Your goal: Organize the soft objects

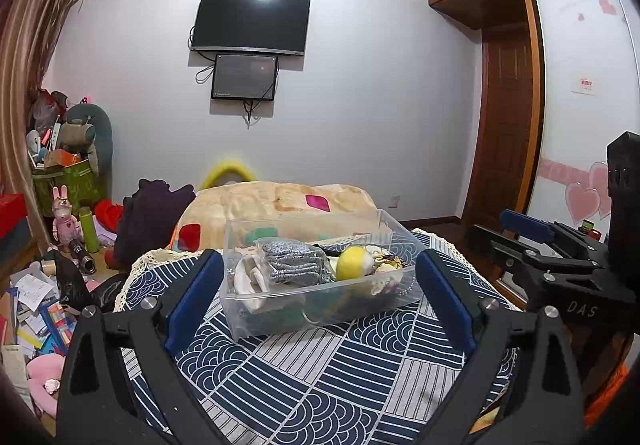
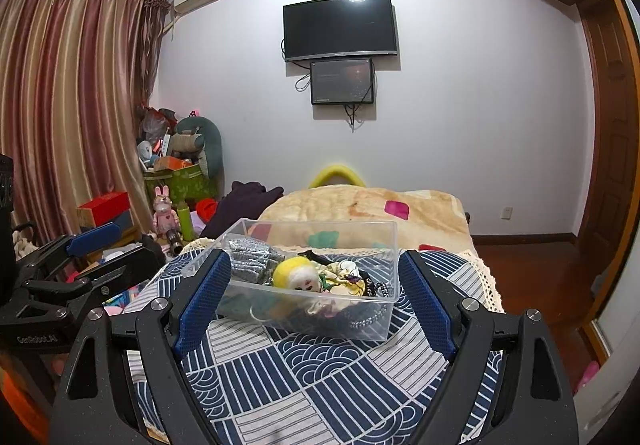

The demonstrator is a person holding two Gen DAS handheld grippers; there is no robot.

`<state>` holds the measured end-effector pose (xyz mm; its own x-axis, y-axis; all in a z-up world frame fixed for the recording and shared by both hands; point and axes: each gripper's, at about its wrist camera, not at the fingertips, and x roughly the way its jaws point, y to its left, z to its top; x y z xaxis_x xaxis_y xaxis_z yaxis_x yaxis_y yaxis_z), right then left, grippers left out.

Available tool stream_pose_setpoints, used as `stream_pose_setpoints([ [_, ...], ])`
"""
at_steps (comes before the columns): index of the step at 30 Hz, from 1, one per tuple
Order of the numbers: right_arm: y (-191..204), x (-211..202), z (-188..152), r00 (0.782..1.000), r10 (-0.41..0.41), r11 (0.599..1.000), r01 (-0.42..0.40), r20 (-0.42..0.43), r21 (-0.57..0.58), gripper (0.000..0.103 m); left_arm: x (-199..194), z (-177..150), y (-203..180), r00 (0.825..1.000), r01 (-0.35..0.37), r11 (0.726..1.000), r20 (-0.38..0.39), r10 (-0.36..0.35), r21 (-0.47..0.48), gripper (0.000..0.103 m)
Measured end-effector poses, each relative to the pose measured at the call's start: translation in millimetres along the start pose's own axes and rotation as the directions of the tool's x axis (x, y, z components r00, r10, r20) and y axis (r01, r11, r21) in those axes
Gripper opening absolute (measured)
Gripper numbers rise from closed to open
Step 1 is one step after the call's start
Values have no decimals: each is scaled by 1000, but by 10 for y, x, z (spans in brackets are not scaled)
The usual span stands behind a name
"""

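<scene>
A clear plastic bin (image 1: 280, 319) (image 2: 372, 327) stands on a blue-and-white patterned cloth (image 1: 320, 381) (image 2: 320, 377). In it lie a grey knitted item (image 1: 296, 261) (image 2: 250, 261), a white cloth (image 1: 248, 279), a yellow-haired doll (image 1: 354, 263) (image 2: 298, 273) and dark beaded items. My left gripper (image 1: 320, 297) is open and empty, its jaws on either side of the bin's near end. My right gripper (image 2: 312, 303) is open and empty, likewise straddling the bin. Each gripper shows in the other's view, the right one (image 1: 528, 241) and the left one (image 2: 96, 249).
A beige blanket with coloured patches (image 1: 280, 205) (image 2: 360, 205) lies beyond the bin. Toys, boxes and papers clutter the floor at left (image 1: 48, 245) (image 2: 172, 205). A dark garment (image 1: 152, 217) lies beside the blanket. A wooden wardrobe and door (image 1: 508, 125) stand at right.
</scene>
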<state>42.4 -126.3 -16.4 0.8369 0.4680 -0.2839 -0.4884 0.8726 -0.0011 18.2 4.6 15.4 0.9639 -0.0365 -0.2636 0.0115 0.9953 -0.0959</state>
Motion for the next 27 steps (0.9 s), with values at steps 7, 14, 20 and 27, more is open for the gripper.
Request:
stream_pose_setpoints([
  [7, 9, -10, -3, 1000, 0, 1000, 0, 1, 0, 84, 0, -1, 0, 1000, 1, 1000, 1, -1, -1, 99],
  [14, 10, -11, -5, 1000, 0, 1000, 0, 1, 0, 84, -15, 1, -47, 1000, 1, 1000, 7, -1, 11, 101],
  [20, 15, -15, -2, 1000, -1, 1000, 1, 1, 1, 84, 3, -7, -26, 1000, 5, 1000, -2, -5, -3, 102],
  [27, 24, -26, -7, 1000, 1, 1000, -1, 0, -1, 84, 19, -12, -21, 1000, 6, 1000, -2, -6, -11, 102],
])
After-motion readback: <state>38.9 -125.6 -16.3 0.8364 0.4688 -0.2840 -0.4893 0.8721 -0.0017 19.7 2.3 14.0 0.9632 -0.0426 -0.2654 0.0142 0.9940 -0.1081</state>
